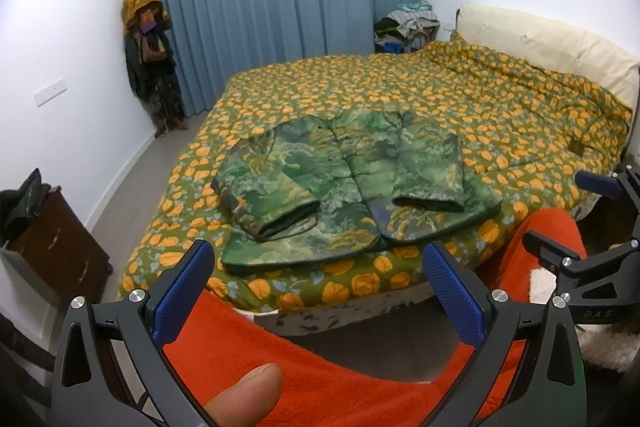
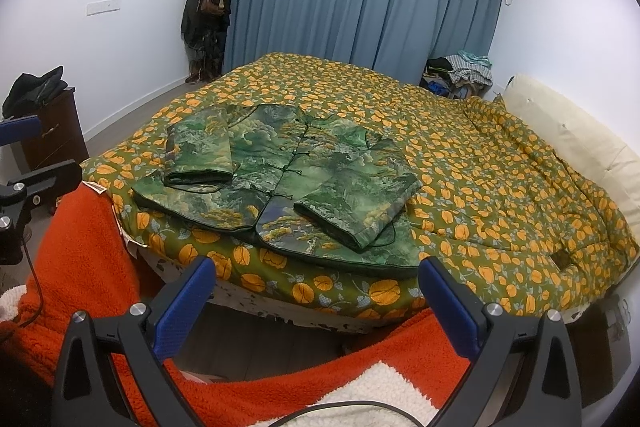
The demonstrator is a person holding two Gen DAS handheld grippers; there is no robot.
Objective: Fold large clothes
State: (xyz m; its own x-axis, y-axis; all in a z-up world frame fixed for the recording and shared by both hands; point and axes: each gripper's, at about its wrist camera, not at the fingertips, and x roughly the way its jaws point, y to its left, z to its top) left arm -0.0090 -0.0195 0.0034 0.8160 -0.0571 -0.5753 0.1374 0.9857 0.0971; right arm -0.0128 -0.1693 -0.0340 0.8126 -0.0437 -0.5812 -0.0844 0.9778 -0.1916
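Your left gripper (image 1: 320,291) and right gripper (image 2: 316,297) both gape wide, holding nothing, short of the bed (image 2: 500,187). The green jacket (image 2: 288,183) lies flat near its front edge (sleeves folded across the chest).

My left tool (image 1: 318,291): black plastic frame w/ triangular cutouts, silver screw heads at the pivots, blue textured pads (image 1: 182,293) on both fingers. Right tool (image 2: 316,301) is the same build, same blue pads (image 2: 184,301); its side bears pale lettering, too blurred to read. Thin black cable (image 2: 34,291) runs past it. I'm in an orange fleece garment (image 1: 320,379) w/ white fleecy patches (image 2: 384,387).
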